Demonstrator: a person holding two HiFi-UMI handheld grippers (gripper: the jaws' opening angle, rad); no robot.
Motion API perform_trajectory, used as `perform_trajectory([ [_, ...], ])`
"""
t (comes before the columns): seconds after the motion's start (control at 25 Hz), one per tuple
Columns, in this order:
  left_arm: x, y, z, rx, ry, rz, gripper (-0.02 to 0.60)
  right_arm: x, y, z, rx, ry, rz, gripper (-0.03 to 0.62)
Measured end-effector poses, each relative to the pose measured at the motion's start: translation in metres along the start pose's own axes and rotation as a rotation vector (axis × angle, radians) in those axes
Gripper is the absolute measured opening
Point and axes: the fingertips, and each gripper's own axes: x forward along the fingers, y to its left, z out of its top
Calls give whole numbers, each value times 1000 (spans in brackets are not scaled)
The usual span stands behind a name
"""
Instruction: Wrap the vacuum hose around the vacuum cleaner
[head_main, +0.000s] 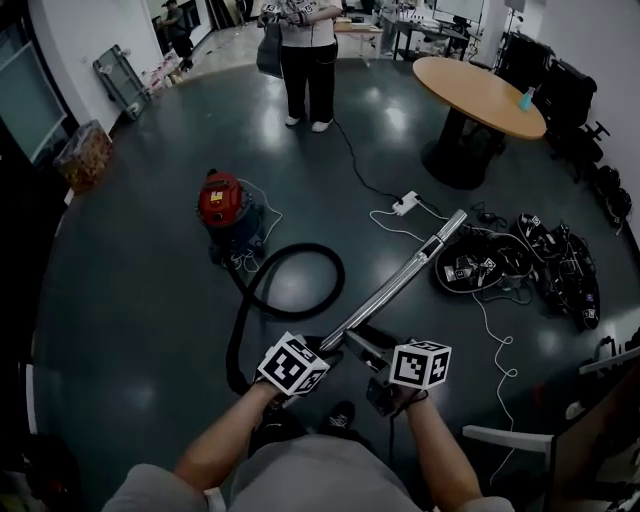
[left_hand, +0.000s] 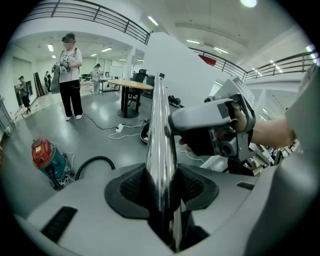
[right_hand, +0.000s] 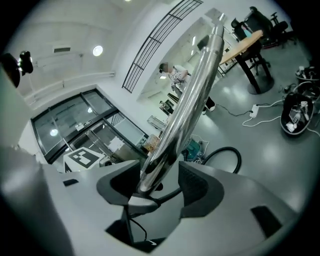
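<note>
Open office/lab hall, round mtg table (head_main: 480, 95), office chairs (head_main: 565, 92), mezzanine railing (left_hand: 125, 22)

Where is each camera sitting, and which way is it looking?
Head view: on the person's head, looking steeply down at the floor, red vacuum cleaner and black hose; both forearms show.
Left gripper view: on the left gripper, looking along its jaws, clamped on the metal tube; the right hand shows.
Right gripper view: on the right gripper, looking along its open jaws, tube between them; no arm shows.
Shared: all three show the tube, hose and vacuum cleaner.
</note>
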Motion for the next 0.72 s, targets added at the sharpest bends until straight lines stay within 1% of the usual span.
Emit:
perform_trajectory([
  [0.16, 5, 0, 11, -44, -27, 23, 164, 16, -4, 12, 84, -15, 42, 219],
  [0.28, 8, 3, 16, -75, -45, 24, 164, 25, -10, 22, 127, -36, 29, 219],
  [0.48, 14, 8, 29, -90, -64, 2, 164, 37, -18, 38, 116, -36, 9, 219],
  [0.72, 19, 29, 37, -93, -68, 21, 166, 60, -29, 53, 118, -30, -35, 218],
])
